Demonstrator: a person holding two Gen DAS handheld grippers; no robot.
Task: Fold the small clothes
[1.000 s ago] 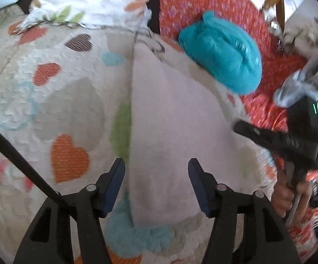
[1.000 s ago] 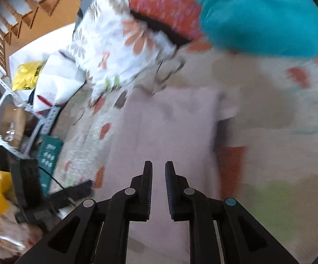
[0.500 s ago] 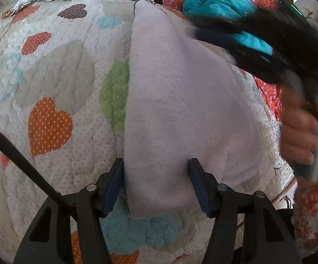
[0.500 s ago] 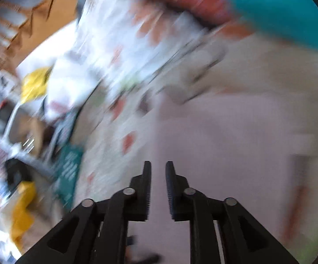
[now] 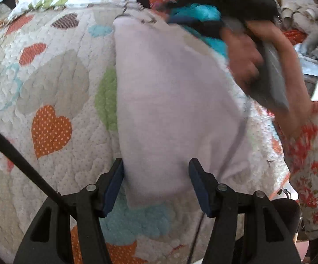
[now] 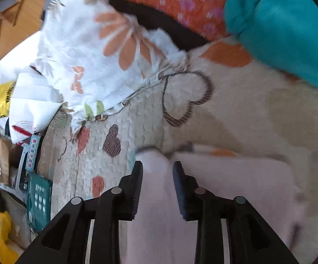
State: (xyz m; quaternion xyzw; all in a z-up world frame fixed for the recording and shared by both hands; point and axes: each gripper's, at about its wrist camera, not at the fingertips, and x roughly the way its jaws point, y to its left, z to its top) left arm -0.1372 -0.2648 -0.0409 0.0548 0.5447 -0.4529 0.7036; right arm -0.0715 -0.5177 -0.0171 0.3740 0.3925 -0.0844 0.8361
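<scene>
Right tongs (image 6: 156, 183), clenched a second ago, now gape around the pale garment's (image 5: 170, 101) far corner; left tongs (image 5: 155, 181) stay released at its near edge, so the fold is about to begin

Right gripper (image 6: 155, 169) fingers opened, reached garment (image 6: 236, 176) corner.

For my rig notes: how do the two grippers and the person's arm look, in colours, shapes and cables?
Both the left gripper and right gripper have black angular frames with silver rivets and dark blue pads; the right one's are ribbed. A black cable runs beside the left frame. The right hand is bare, with a white sleeve printed with red flowers.
</scene>
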